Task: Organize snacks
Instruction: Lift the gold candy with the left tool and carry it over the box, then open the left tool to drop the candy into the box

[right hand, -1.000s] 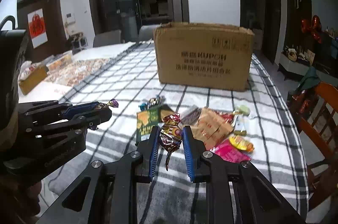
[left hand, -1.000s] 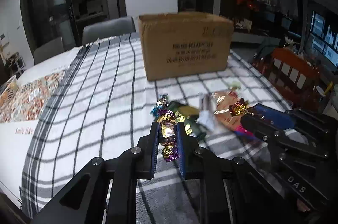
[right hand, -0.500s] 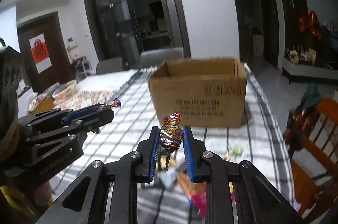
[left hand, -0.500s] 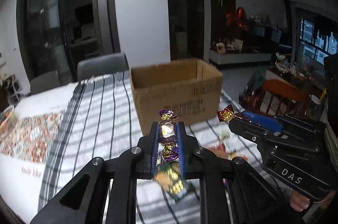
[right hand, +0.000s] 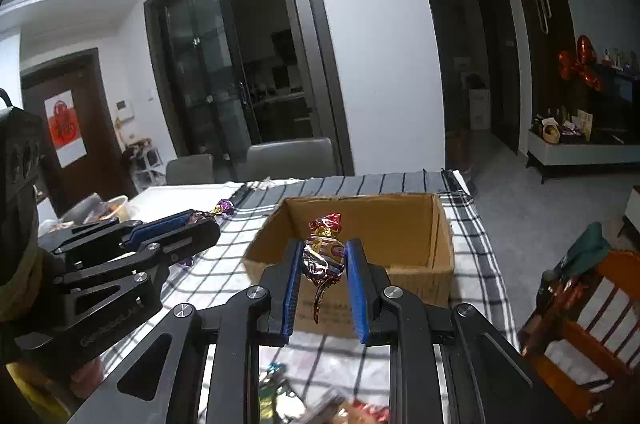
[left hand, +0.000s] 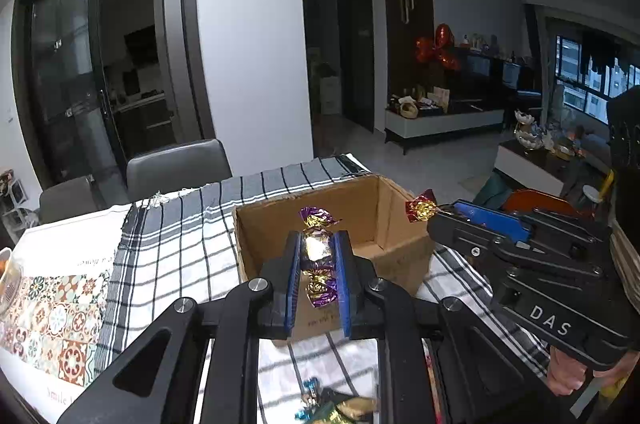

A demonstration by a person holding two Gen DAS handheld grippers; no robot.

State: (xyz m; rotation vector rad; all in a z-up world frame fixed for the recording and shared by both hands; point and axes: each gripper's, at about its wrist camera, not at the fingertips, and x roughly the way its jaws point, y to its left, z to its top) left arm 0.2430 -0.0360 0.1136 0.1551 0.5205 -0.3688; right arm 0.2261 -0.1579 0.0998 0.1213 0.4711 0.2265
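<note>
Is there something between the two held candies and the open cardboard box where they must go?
Nothing visible blocks them. The left gripper holds the purple candy, the right gripper holds the red candy. The cardboard box is open on top, with no flap or object over its opening.

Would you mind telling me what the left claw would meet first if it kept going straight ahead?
Probably the cardboard box: the left claw, shut on the purple candy, points at its open top, though depth is unclear.
</note>
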